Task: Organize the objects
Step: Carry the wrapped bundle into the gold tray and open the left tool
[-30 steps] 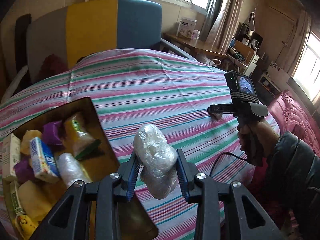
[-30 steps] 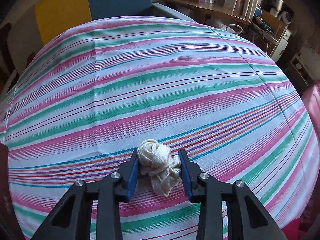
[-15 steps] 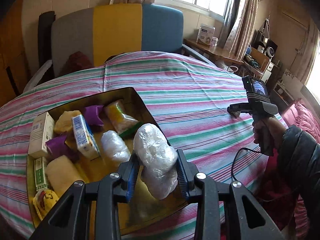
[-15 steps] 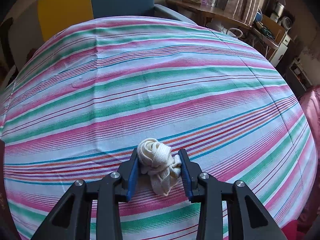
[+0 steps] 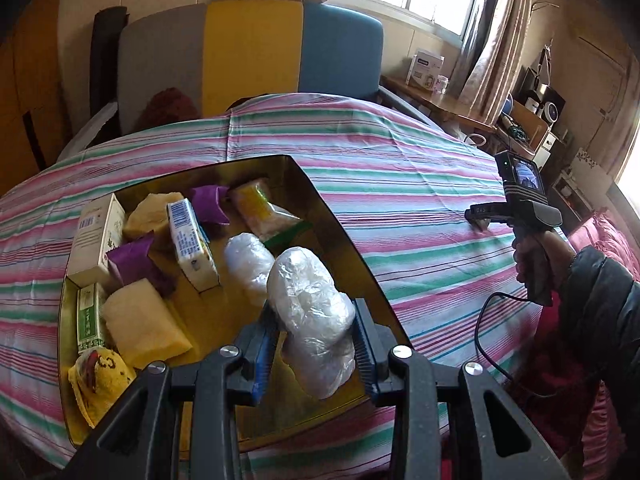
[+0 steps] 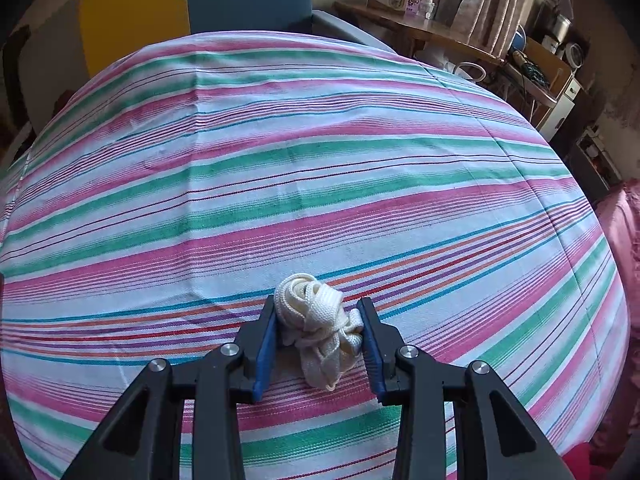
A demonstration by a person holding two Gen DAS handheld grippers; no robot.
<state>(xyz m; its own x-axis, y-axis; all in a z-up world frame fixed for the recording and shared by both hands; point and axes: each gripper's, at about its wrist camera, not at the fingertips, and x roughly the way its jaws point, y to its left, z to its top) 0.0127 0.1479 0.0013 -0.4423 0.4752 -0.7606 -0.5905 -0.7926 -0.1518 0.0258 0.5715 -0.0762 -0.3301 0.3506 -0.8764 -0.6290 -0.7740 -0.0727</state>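
My left gripper (image 5: 314,316) is shut on a clear plastic-wrapped bundle (image 5: 310,312) and holds it above the near right part of a gold metal tray (image 5: 352,256). The tray holds several items: small boxes, purple packets, yellow sponges, a snack bag and another plastic bundle (image 5: 248,260). My right gripper (image 6: 318,326) is shut on a bundle of white woven cord (image 6: 316,328) resting low on the striped tablecloth (image 6: 280,160). The right gripper also shows in the left wrist view (image 5: 478,214), on the table's right side.
A grey, yellow and blue chair (image 5: 248,48) stands behind the round table. A wooden side table (image 6: 420,28) with a white box stands at the back right. Pink bedding (image 5: 608,240) lies at the right.
My left gripper has carried the plastic bundle leftward until it is over the tray. My right gripper has stayed shut on the cord and barely shifted.
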